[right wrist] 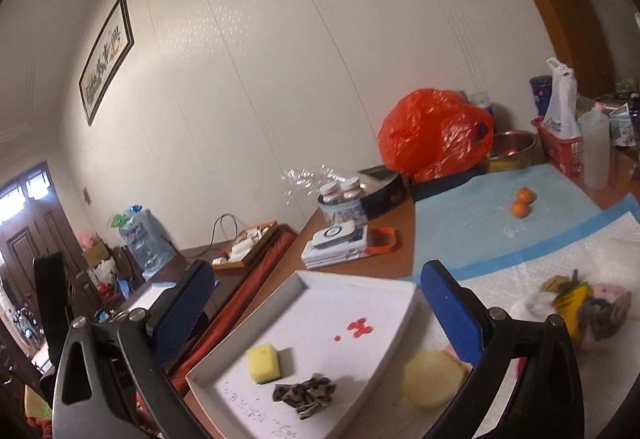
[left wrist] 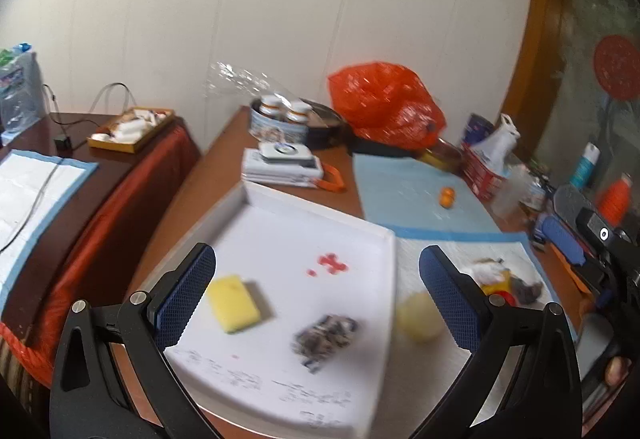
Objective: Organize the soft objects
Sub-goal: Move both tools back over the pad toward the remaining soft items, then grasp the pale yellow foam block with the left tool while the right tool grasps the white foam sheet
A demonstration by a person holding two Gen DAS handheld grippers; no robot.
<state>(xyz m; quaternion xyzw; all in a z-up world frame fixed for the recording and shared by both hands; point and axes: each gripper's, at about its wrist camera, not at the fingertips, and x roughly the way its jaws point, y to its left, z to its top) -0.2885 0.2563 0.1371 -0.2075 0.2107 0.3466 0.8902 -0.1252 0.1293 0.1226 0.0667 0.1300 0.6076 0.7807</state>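
Two soft things already lie in the white tray (right wrist: 404, 303): a yellow sponge (right wrist: 264, 363) and a dark patterned cloth (right wrist: 306, 395), apart from each other. Just outside the tray's right wall, on the white pad (right wrist: 560, 259), sits a pale yellow round sponge (right wrist: 434, 383), and farther right a mixed pile of soft items (right wrist: 580, 307).

Your left claw (left wrist: 316, 295) and right claw (right wrist: 316, 315) both stand wide open, holding nothing, above the desk (right wrist: 348, 263).

Watch the round sponge, probably your next pick: it sits so close to the tray wall that one finger could land on the rim and shove the tray. Squeeze off-centre and the foam may squirm out. At the pile, you risk dragging several pieces up together. Your left view is blurred, so slow down before you commit.
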